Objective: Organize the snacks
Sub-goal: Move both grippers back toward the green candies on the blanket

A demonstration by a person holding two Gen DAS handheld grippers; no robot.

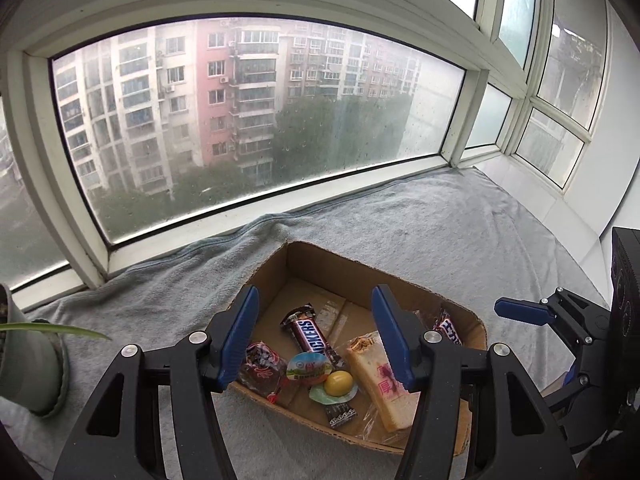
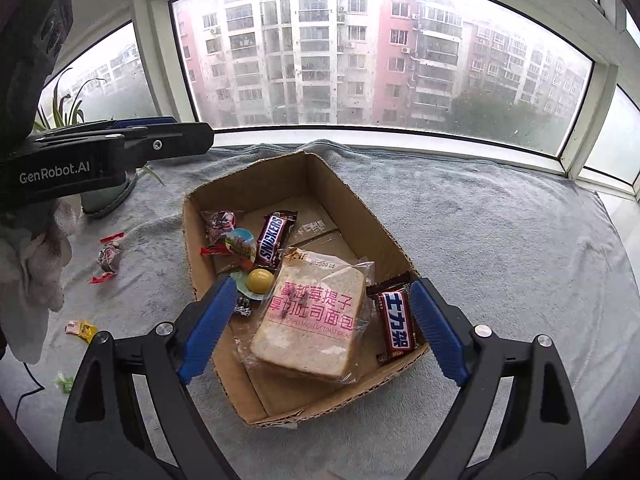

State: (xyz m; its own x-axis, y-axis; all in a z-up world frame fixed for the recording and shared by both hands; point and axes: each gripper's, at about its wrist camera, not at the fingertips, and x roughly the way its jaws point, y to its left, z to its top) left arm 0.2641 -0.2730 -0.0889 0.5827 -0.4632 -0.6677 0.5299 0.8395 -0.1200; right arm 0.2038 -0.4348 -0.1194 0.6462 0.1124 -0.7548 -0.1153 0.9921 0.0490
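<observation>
Soft, grey daylight came through the large window [image 1: 256, 120], its glass hazy and speckled, and fell evenly over the grey towel [image 2: 500, 240]. Shadows were faint, with no hard glare. Both fisheye views bent the window frame into arcs and darkened at the corners. The near foreground stayed sharp; distant buildings [image 2: 320, 48] looked misty.

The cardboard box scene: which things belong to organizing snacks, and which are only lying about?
Part of the job:
- cardboard box
- bagged toast
- Snickers bar
- loose candies on the towel

Just there:
- potted plant
- grey towel
- window
</observation>
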